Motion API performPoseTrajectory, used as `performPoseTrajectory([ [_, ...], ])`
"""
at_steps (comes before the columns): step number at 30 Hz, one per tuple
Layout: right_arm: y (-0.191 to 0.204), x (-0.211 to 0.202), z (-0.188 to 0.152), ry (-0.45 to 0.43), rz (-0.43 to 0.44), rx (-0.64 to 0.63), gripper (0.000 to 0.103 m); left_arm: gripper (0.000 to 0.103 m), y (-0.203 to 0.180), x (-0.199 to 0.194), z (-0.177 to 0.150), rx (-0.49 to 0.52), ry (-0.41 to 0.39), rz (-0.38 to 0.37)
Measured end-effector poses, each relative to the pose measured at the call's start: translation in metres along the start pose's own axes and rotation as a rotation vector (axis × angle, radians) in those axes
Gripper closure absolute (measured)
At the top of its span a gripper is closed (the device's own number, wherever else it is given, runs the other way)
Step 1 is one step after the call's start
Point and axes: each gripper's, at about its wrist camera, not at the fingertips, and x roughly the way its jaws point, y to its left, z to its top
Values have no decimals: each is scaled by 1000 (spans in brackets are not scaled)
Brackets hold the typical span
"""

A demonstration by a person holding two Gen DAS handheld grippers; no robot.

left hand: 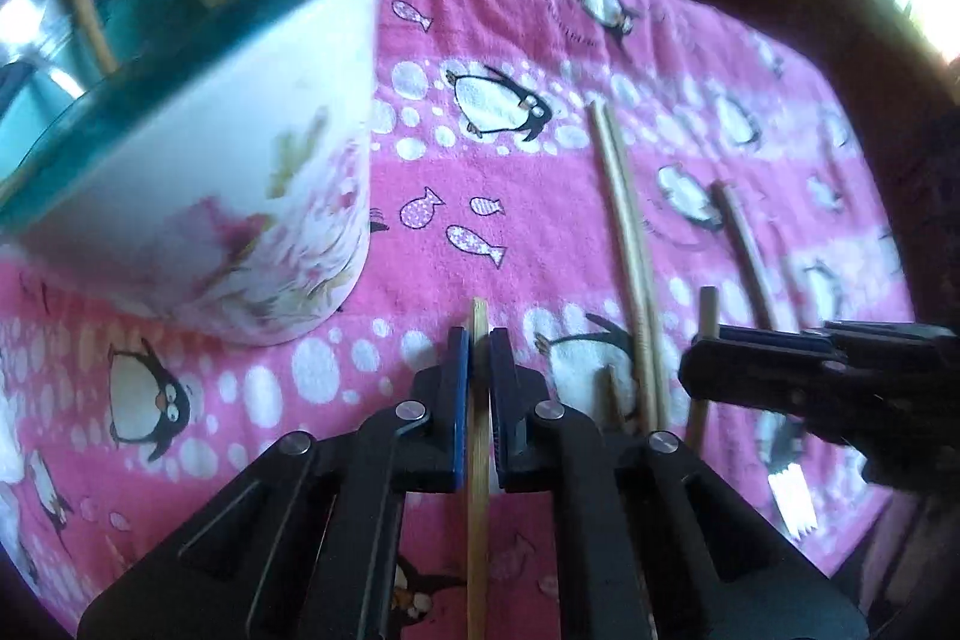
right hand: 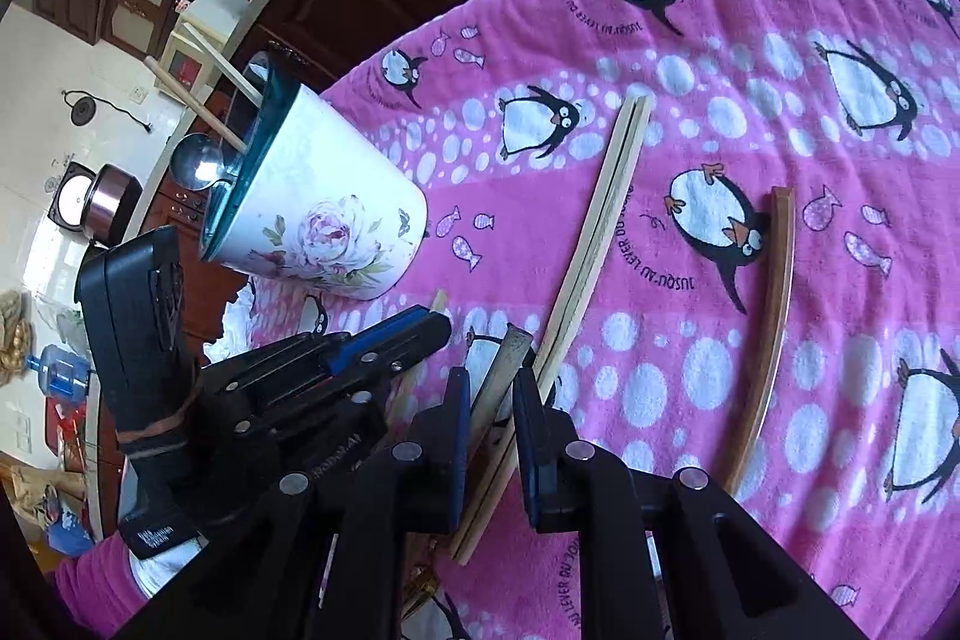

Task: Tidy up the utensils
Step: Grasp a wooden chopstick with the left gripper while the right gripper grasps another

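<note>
The left gripper point(left hand: 478, 340) is clamped on a pale chopstick point(left hand: 478, 436) that runs straight between its blue pads, tip pointing to 12 o'clock in the left wrist view; in the right wrist view this gripper point(right hand: 441, 325) reaches in from 9 o'clock with the same chopstick point(right hand: 440, 301) poking past its tip; the right gripper point(right hand: 492, 382) grips a grey-tipped chopstick point(right hand: 507, 370) tilted toward 1 o'clock between its pads; seen from the left wrist it point(left hand: 696, 358) enters from 3 o'clock with that chopstick point(left hand: 705, 334) crossing its tip; on the pink penguin towel point(left hand: 528, 196) covering the table, a pair of light chopsticks point(left hand: 624, 244) lies side by side, touching, at about 1 o'clock from the left gripper; in the right wrist view the pair point(right hand: 594, 250) lies just right of the held one; a darker brown chopstick point(right hand: 771, 328) lies alone toward 3 o'clock, apart from the pair; the white floral cup point(left hand: 210, 172) with a teal rim stands at 10 o'clock; in the right wrist view the cup point(right hand: 324, 208) holds wooden sticks point(right hand: 204, 100) and a metal spoon point(right hand: 195, 163) leaning out at 10 o'clock
</note>
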Motion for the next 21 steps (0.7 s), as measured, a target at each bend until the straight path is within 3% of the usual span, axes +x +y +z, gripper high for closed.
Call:
performPoseTrajectory([
  [5, 12, -11, 0, -26, 9, -34, 90, 98, 19, -38, -9, -64, -49, -91],
  [16, 61, -48, 4, -106, -2, -175, 91, 99, 48, -135, -28, -88, -211, -119],
  [21, 87, -63, 6, -140, -7, -239, 92, 99, 59, -166, -35, -77, -248, -96],
])
